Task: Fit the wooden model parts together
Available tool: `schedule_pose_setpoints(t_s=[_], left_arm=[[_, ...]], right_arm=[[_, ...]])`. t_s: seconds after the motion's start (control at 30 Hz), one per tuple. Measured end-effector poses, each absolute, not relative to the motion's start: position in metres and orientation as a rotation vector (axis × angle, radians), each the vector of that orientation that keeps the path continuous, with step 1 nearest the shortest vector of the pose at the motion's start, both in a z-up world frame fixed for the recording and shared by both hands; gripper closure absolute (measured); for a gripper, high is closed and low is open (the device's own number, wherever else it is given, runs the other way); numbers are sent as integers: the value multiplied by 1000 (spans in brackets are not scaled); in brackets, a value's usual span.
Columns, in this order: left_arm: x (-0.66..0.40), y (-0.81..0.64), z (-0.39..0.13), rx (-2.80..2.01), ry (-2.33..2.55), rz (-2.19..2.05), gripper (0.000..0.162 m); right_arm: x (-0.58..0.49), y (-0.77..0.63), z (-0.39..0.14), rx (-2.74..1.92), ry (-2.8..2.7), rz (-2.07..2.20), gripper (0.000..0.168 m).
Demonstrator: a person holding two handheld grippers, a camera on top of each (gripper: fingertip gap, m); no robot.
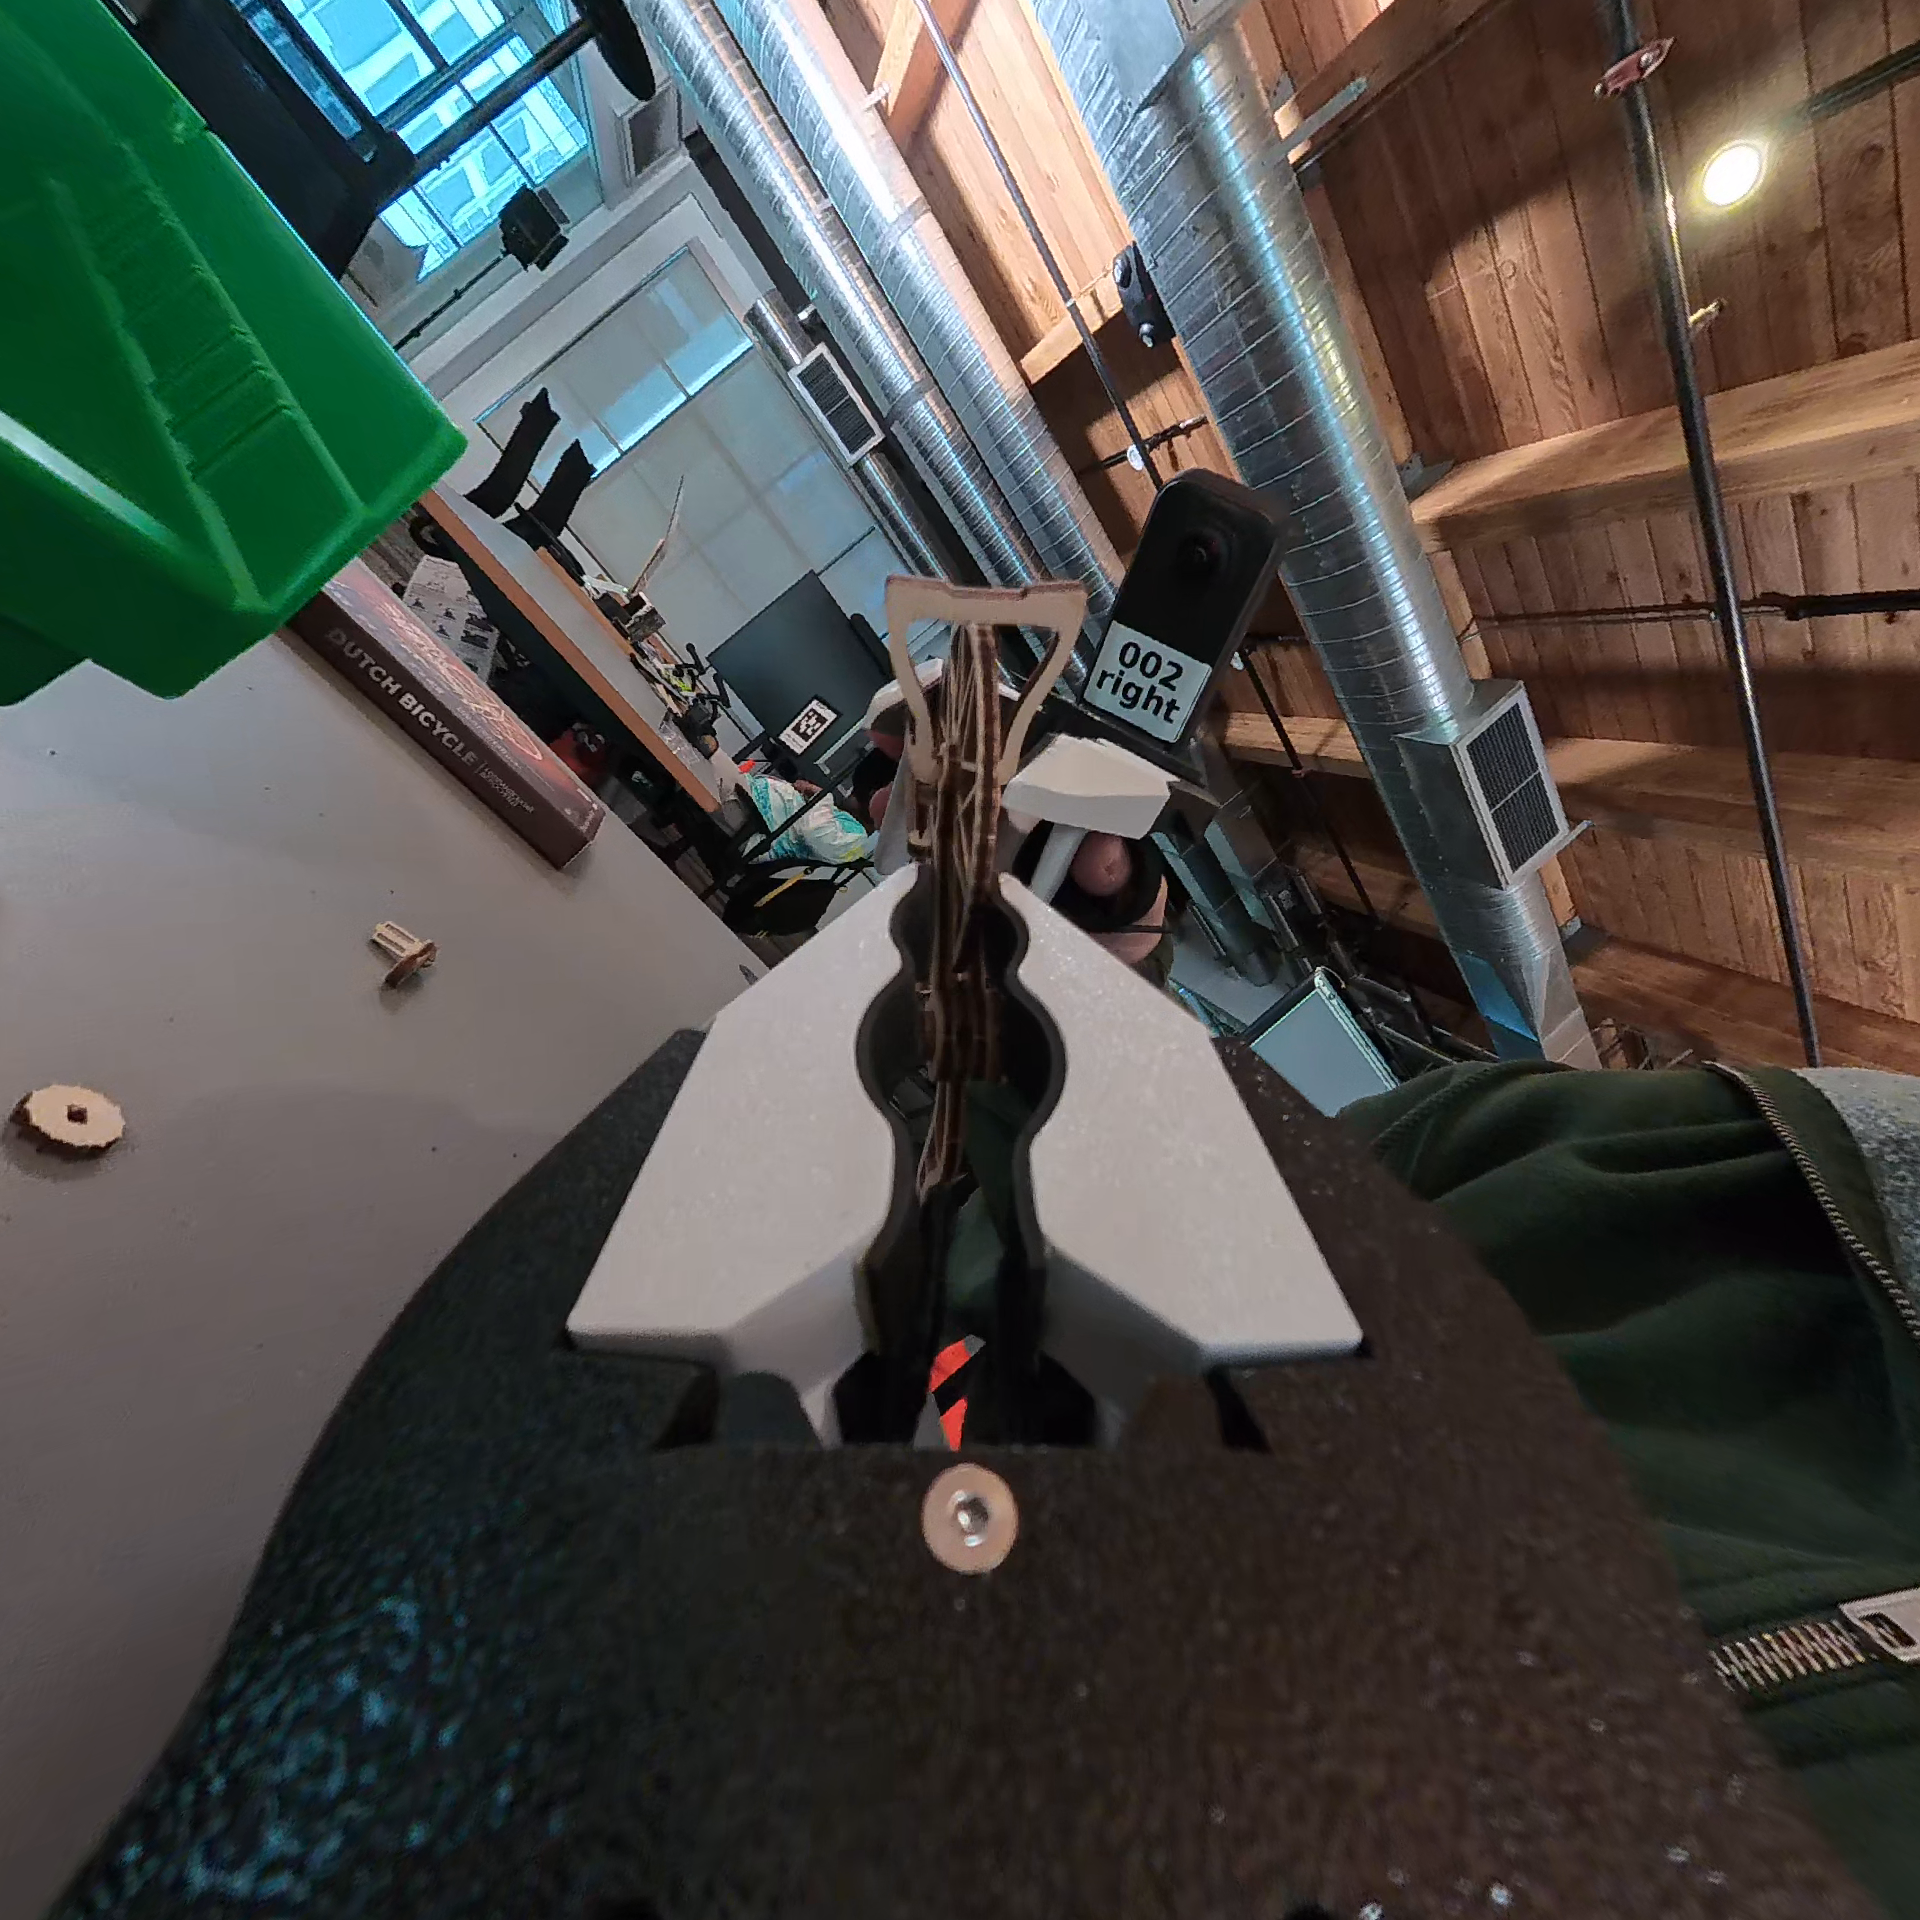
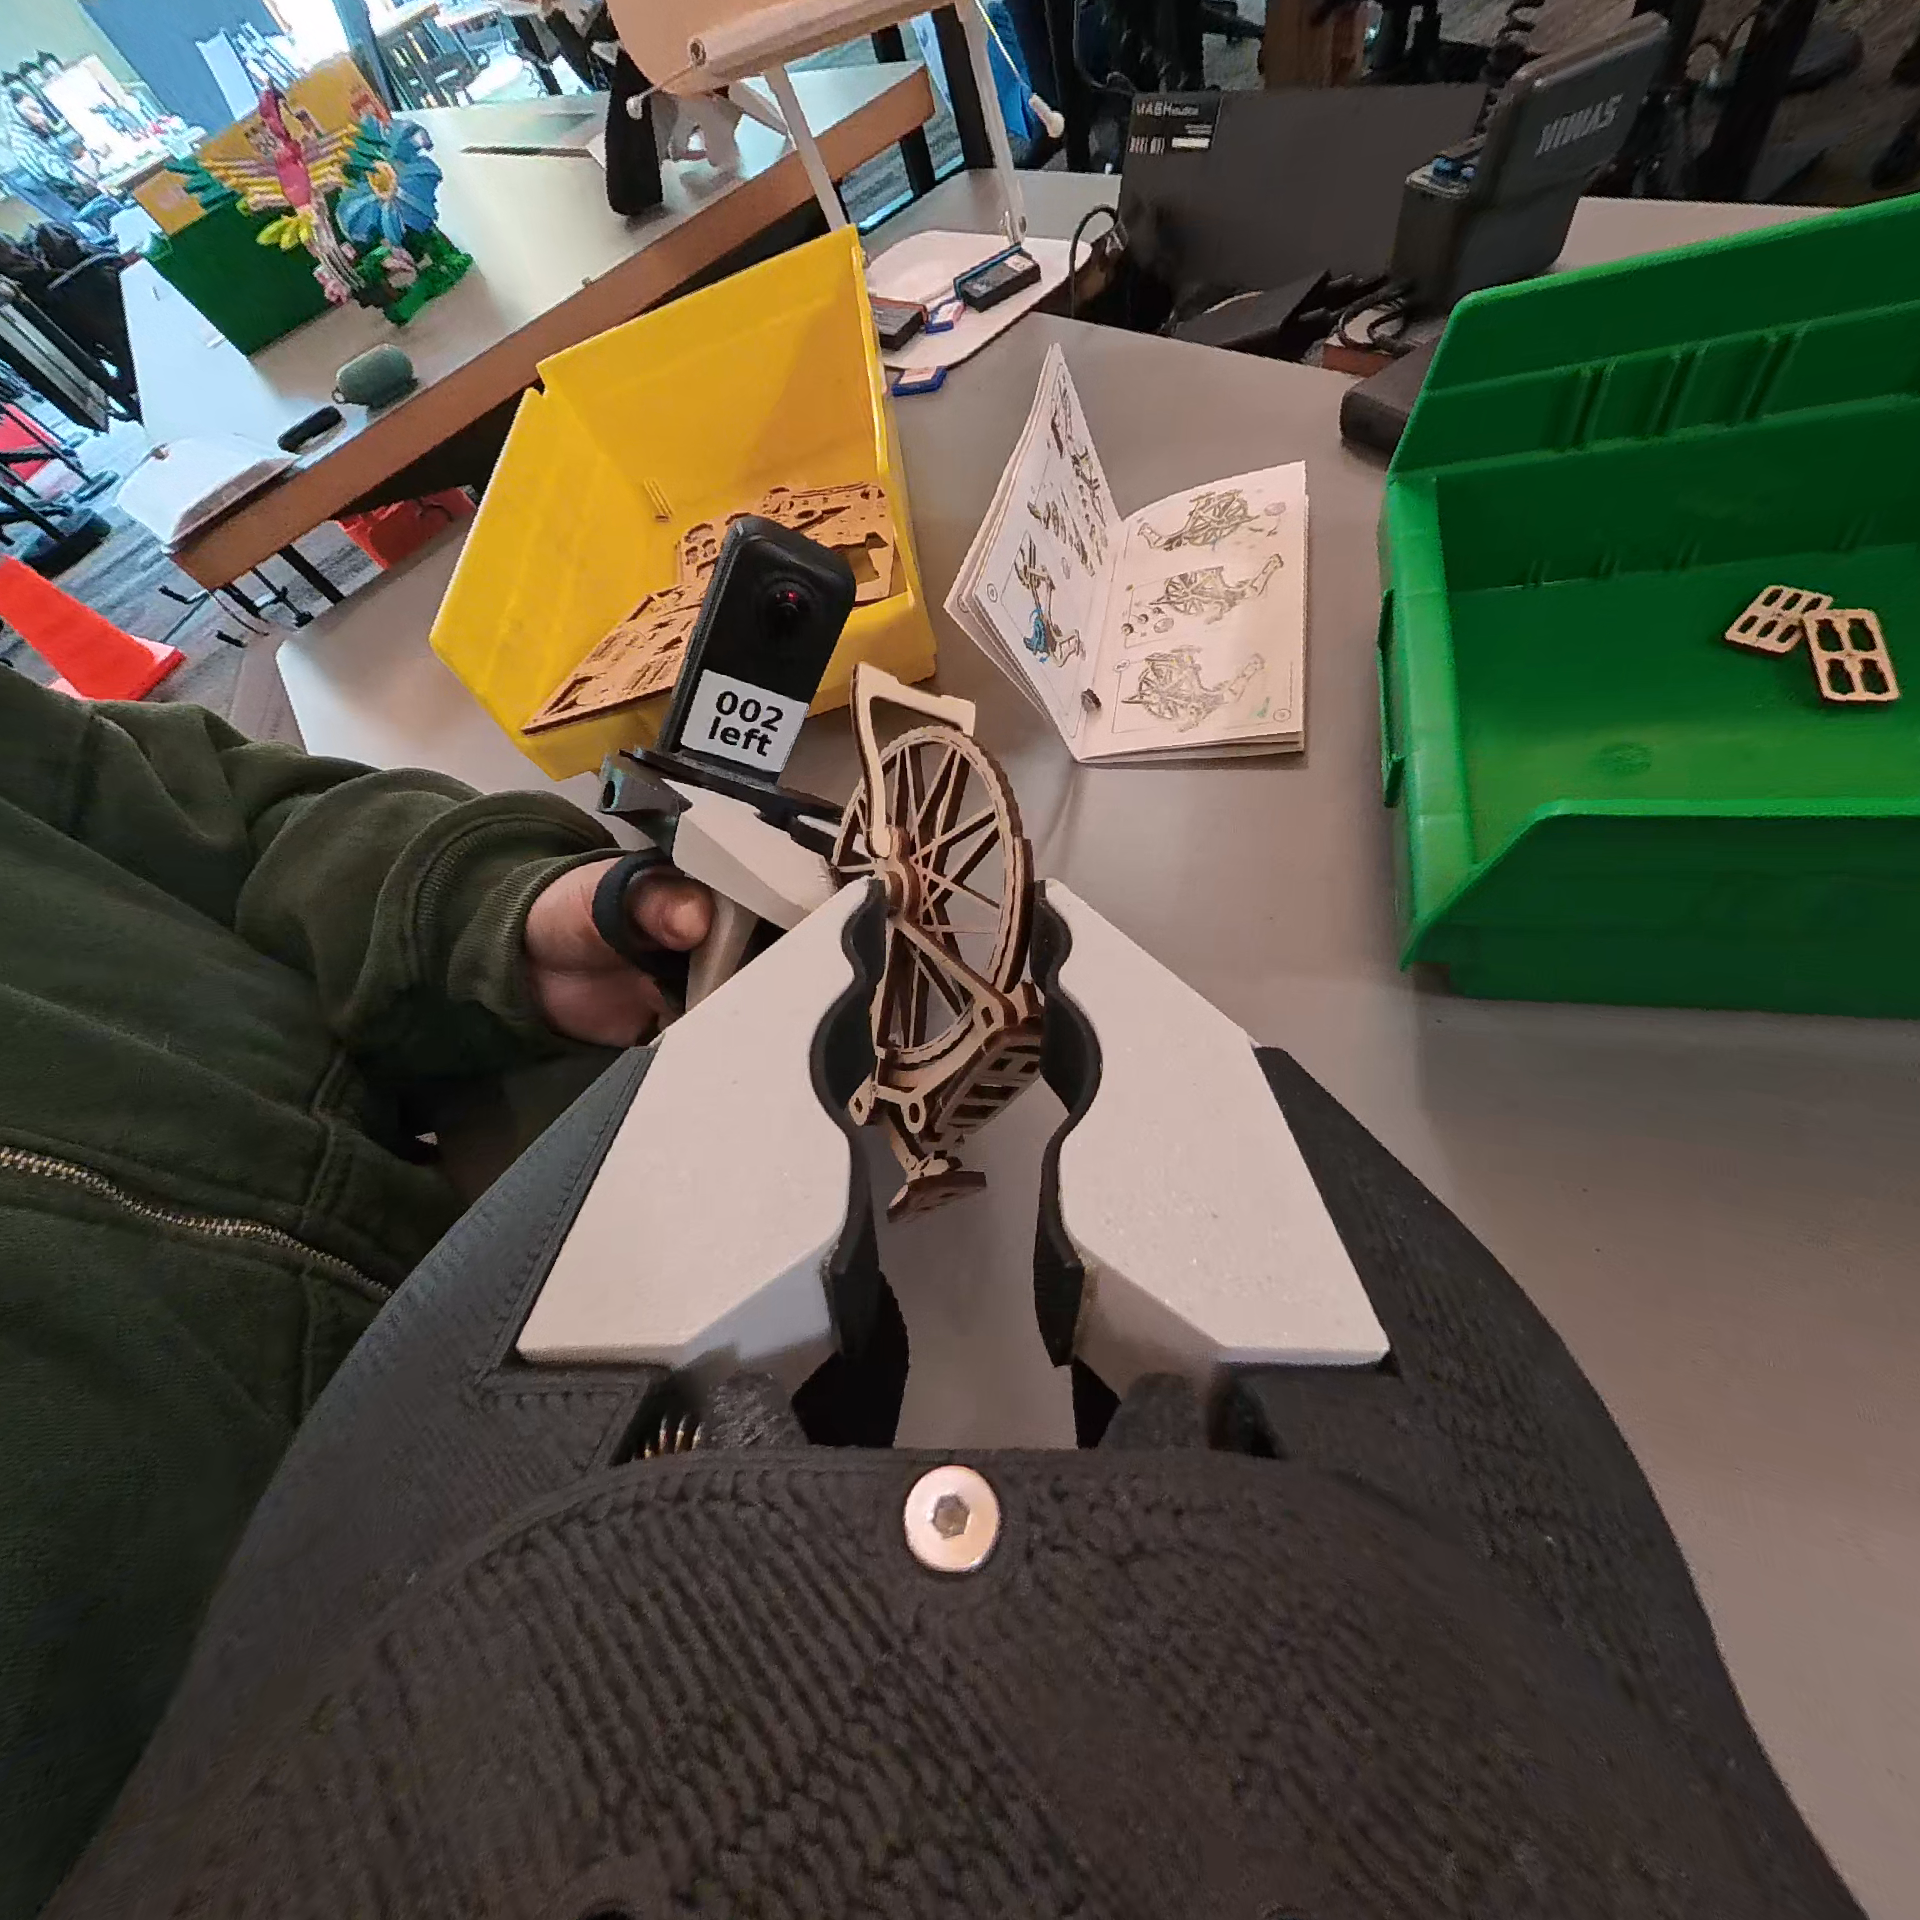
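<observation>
A wooden spoked wheel assembly (image 2: pixel 935 904) with a pale fork piece (image 2: pixel 914 701) on top and a slatted part below is held up above the grey table (image 2: pixel 1455 1143). My left gripper (image 1: pixel 958 894) is shut on the wheel (image 1: pixel 961 831), seen edge-on. It comes in from the left in the right wrist view (image 2: pixel 821 847). My right gripper (image 2: pixel 956 894) is closed partway around the same wheel, with its fingertips against the hub side and the rim. It shows beyond the wheel in the left wrist view (image 1: pixel 987 790).
A green bin (image 2: pixel 1621 727) at right holds two small slatted wooden pieces (image 2: pixel 1813 644). A yellow bin (image 2: pixel 727 416) holds wooden sheets (image 2: pixel 727 582). An open instruction booklet (image 2: pixel 1174 613) lies between them. A wooden gear (image 1: pixel 71 1120), a small peg (image 1: pixel 405 951) and a box (image 1: pixel 457 727) sit on the table. Left and right tips are no more than a few centimetres apart.
</observation>
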State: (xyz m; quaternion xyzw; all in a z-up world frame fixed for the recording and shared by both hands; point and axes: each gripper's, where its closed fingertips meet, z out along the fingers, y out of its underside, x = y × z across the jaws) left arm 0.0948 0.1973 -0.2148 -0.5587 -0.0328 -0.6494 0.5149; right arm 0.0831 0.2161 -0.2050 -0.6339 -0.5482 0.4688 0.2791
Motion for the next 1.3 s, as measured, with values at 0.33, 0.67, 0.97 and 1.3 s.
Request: schedule_pose_setpoints(t_s=[0.33, 0.67, 0.97, 1.3], left_arm=[[95, 198, -216, -1355, -78, -1552, 156], [99, 196, -220, -1406, -25, -1482, 156], [106, 195, -227, -1501, 121, -1283, 156], [107, 192, -223, -1467, 180, -1280, 156]], right_arm=[[84, 216, -207, -1725, -1459, 1283, 142], [85, 215, -211, -1724, -1491, 1195, 139], [89, 212, -217, -1690, -1556, 1094, 140], [92, 208, -208, -1619, -1523, 1128, 144]])
